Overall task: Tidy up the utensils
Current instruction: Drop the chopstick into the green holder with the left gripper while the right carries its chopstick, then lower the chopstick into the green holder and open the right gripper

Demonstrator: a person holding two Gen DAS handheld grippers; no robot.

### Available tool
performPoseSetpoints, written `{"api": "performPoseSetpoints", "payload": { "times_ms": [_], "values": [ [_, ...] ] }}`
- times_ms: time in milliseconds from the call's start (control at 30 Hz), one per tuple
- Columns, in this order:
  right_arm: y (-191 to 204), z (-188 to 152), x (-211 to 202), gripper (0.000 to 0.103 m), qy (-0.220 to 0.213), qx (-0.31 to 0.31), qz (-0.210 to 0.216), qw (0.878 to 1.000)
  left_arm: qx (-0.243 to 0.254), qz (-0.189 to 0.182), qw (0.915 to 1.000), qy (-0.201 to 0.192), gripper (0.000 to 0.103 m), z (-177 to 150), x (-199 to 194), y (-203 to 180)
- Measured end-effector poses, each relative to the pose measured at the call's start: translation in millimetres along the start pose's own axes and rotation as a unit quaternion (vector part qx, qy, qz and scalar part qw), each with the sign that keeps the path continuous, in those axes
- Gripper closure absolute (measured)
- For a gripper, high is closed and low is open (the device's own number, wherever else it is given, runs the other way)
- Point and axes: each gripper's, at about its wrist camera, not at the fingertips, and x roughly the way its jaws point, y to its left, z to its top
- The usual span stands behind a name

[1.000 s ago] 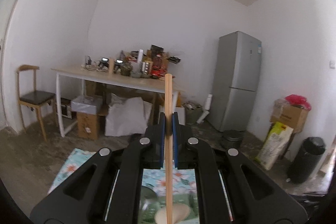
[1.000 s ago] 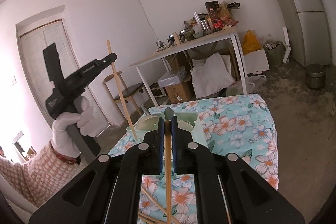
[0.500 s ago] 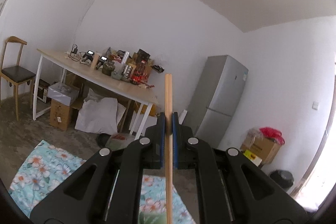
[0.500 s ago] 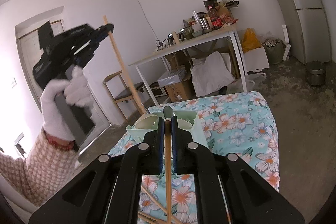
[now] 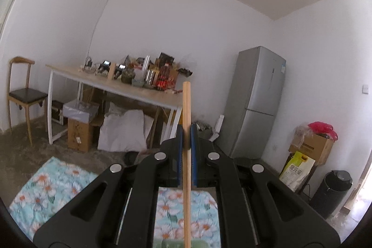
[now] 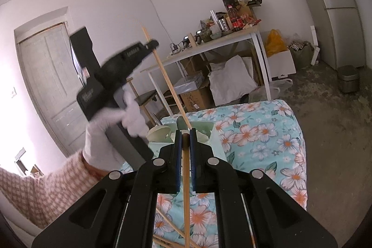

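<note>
My left gripper (image 5: 186, 138) is shut on a wooden chopstick (image 5: 186, 155) that stands upright between its blue pads. In the right wrist view the left gripper (image 6: 152, 43) is raised at the left, and its chopstick (image 6: 167, 80) slants down to the pale green utensil holder (image 6: 209, 129). My right gripper (image 6: 186, 138) is shut on another wooden chopstick (image 6: 186, 190), just in front of the holder. A white bowl-like piece (image 6: 160, 131) and a dark spoon tip (image 6: 181, 123) stand at the holder. Several loose chopsticks (image 6: 167, 224) lie on the floral cloth below.
The floral tablecloth (image 6: 267, 143) covers the work table, its edge at the right. Beyond are a cluttered white table (image 5: 130, 87), a wooden chair (image 5: 21, 94), a grey fridge (image 5: 258, 104), boxes (image 5: 311, 145) and a black bin (image 5: 334, 192).
The left gripper has swung right and tilted, bringing its chopstick's lower end over the holder. Its camera view has dropped back toward the room. The right gripper has stayed nearly still.
</note>
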Motion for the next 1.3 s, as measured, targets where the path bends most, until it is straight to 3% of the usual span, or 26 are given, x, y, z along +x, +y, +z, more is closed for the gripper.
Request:
{"api": "performPoseSetpoints", "payload": {
  "times_ms": [233, 300, 367, 467, 667, 767, 1033, 1167, 1300],
  "values": [
    [4, 0, -4, 0.096, -0.002, -0.002, -0.002, 1.000, 0.009, -0.004, 0.9999, 0.010, 0.095, -12, -34, 8],
    [6, 0, -7, 0.096, -0.004, -0.002, -0.002, 1.000, 0.015, -0.007, 0.9996, 0.022, 0.083, -12, -40, 9],
    [7, 0, -10, 0.096, -0.007, -0.002, -0.004, 1.000, 0.015, -0.005, 0.9995, 0.027, 0.061, -13, -50, 11],
    [8, 3, -15, 0.096, -0.013, 0.000, -0.002, 1.000, 0.013, -0.005, 0.9996, 0.022, 0.041, -9, -69, 14],
    [14, 24, -25, 0.096, -0.038, -0.012, 0.000, 0.999, 0.018, -0.011, 0.9994, 0.028, 0.019, -3, -110, 24],
    [20, 44, -30, 0.096, -0.059, -0.027, 0.003, 0.998, 0.020, -0.005, 0.9984, 0.054, 0.012, -7, -124, 35],
    [43, 115, -40, 0.096, -0.144, -0.078, 0.005, 0.986, 0.034, 0.050, 0.9894, 0.132, 0.008, -45, -155, 76],
    [49, 148, -24, 0.096, -0.180, -0.080, 0.011, 0.980, 0.035, 0.071, 0.9828, 0.167, 0.008, -66, -170, 92],
    [46, 160, 4, 0.096, -0.185, -0.074, 0.010, 0.980, 0.035, 0.080, 0.9771, 0.194, 0.008, -82, -182, 101]
  ]
}}
